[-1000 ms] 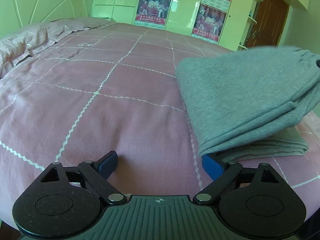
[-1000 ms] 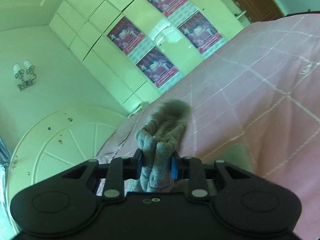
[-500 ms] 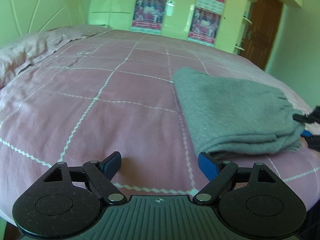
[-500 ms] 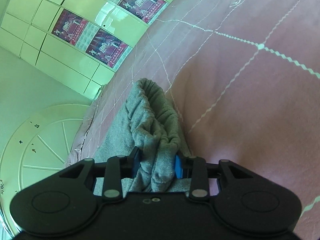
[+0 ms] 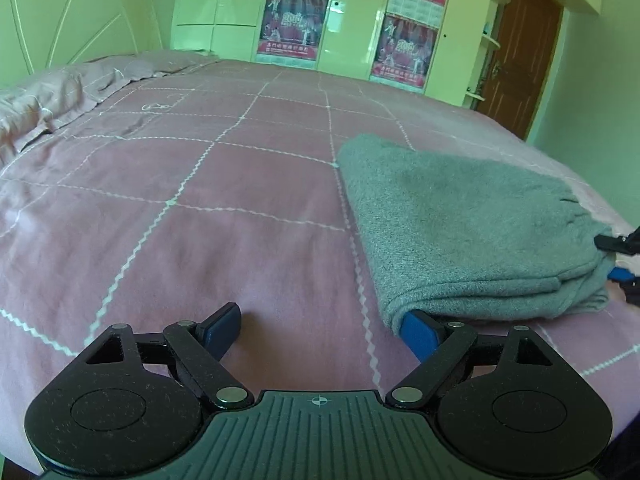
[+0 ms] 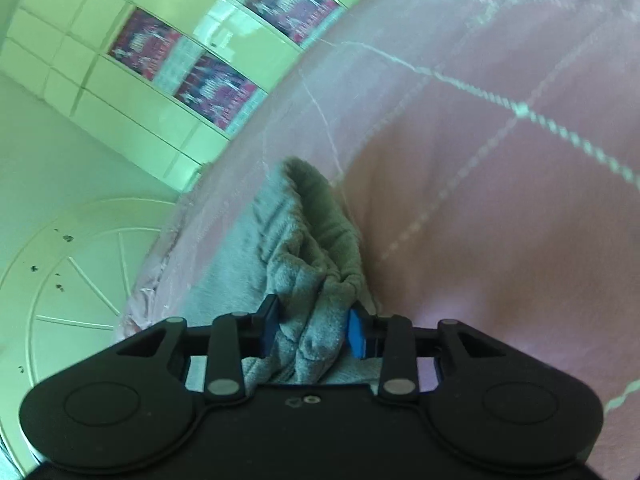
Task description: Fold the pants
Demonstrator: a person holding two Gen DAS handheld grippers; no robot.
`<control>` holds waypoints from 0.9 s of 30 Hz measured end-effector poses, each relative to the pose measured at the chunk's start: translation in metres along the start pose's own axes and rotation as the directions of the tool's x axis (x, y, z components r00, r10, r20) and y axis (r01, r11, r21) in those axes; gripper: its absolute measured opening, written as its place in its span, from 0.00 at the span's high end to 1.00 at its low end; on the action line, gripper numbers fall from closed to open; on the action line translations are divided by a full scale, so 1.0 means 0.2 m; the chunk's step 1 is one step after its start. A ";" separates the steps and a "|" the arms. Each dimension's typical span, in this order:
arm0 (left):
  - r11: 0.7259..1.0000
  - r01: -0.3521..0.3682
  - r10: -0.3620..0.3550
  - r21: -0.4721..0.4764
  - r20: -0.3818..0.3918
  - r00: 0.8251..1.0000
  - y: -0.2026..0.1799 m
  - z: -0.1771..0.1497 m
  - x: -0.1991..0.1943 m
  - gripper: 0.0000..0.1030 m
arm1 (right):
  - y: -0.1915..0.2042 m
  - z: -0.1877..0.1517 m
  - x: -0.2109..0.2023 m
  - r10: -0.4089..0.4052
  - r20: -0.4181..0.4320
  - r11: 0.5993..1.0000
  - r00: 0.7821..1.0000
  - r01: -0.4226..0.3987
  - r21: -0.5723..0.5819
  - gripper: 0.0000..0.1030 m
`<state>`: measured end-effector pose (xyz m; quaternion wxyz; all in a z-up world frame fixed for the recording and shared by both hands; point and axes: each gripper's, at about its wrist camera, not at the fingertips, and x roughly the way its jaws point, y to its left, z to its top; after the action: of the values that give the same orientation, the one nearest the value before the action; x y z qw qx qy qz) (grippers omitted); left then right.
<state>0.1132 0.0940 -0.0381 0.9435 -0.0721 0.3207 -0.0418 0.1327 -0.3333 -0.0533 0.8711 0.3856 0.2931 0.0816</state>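
Observation:
The grey pants (image 5: 464, 232) lie folded in a flat stack on the pink bed cover, right of centre in the left wrist view. My left gripper (image 5: 324, 328) is open and empty at the near edge of the bed; its right blue pad (image 5: 420, 334) sits just under the near corner of the stack. In the right wrist view my right gripper (image 6: 312, 330) has its blue pads around the bunched waistband of the pants (image 6: 312, 280), with a wider gap than before. The right gripper's tips also show at the far right of the left wrist view (image 5: 618, 258).
The pink checked bed cover (image 5: 180, 200) spreads wide to the left of the pants. Pillows (image 5: 44, 100) lie at the far left by the headboard. Wardrobes with posters (image 5: 296, 20) and a brown door (image 5: 520, 52) stand beyond the bed.
The right gripper lowered the raised fold of the pants onto the stack, and its jaws have since widened around the waistband. The left gripper stayed open near the corner.

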 end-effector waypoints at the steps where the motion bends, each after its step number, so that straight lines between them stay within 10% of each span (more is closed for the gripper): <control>1: 1.000 0.003 -0.003 0.013 -0.001 1.000 0.01 0.00 -0.03 0.17 | 0.02 0.01 -0.04 -0.001 0.017 1.000 1.000 0.002 -0.027 0.70; 7: 0.998 0.070 -0.070 0.004 0.074 0.995 0.05 0.10 -0.12 0.15 | 0.03 0.10 -0.09 0.025 0.045 0.995 0.999 -0.020 -0.095 0.28; 16: 0.948 0.210 -0.242 -0.240 -0.112 0.964 0.01 0.32 0.40 0.11 | -0.02 0.10 0.19 -0.026 -0.130 0.999 0.991 0.020 -0.051 0.25; 27: 0.823 0.369 -0.471 -0.431 -0.157 0.868 0.10 0.35 0.73 0.00 | -0.08 0.18 0.31 0.090 -0.233 0.996 0.968 -0.083 0.040 0.19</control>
<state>0.2724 0.1025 -0.0731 0.8275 -0.3204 0.4179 -0.1949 0.2019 -0.3438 -0.0740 0.8201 0.3985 0.3781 0.1601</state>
